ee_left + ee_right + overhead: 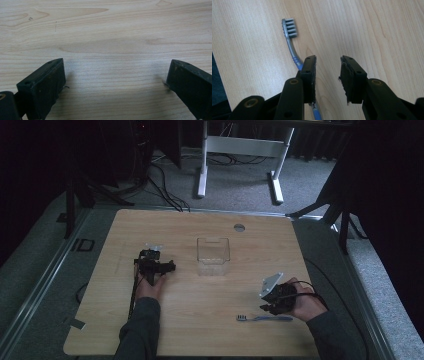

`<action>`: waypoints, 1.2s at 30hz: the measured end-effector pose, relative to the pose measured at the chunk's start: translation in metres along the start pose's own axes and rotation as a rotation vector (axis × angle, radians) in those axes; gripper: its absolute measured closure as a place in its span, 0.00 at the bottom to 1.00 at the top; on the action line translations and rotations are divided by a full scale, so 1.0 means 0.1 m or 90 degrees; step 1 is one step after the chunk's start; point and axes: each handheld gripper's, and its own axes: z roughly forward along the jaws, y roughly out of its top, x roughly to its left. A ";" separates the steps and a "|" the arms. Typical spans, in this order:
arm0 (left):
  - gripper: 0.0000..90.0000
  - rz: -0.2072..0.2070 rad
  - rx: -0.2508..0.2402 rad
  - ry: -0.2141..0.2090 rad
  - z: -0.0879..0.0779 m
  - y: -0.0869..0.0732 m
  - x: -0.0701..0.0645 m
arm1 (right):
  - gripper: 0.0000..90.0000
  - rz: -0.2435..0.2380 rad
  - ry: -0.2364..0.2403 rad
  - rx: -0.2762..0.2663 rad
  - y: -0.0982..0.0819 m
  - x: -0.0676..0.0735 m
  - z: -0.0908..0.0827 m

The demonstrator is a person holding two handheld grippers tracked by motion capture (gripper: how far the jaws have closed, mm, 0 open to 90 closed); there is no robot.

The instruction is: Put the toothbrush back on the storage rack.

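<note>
Blue-grey toothbrush (291,47) flat on desk (200,310), right tool (328,75) released, handle outside its left jaw. Still lining up; next I'd shift to straddle handle, clench. Left tool (115,82) released, idle.

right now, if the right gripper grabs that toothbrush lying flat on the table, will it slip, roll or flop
The toothbrush looks light and stiff, so it probably won't flop. Its handle is thin and smooth and lies flat on the wooden table, so it may slip or swivel as the jaws close. The right gripper stands open with the handle beside its jaw, not between the two, so a pinch now would likely just nudge it.
</note>
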 end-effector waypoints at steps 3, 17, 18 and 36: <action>0.03 0.000 0.000 0.000 0.00 0.00 0.00 | 0.72 -0.003 0.003 0.005 0.00 0.00 0.01; 0.03 0.000 0.000 0.000 0.00 0.00 0.00 | 0.73 -0.011 0.014 0.017 -0.02 0.01 0.05; 0.03 0.000 0.000 0.000 0.00 0.00 0.00 | 0.73 -0.012 0.014 0.018 -0.02 0.01 0.05; 0.03 0.000 0.000 0.000 0.00 0.00 0.00 | 0.73 -0.019 0.022 0.030 -0.04 0.01 0.11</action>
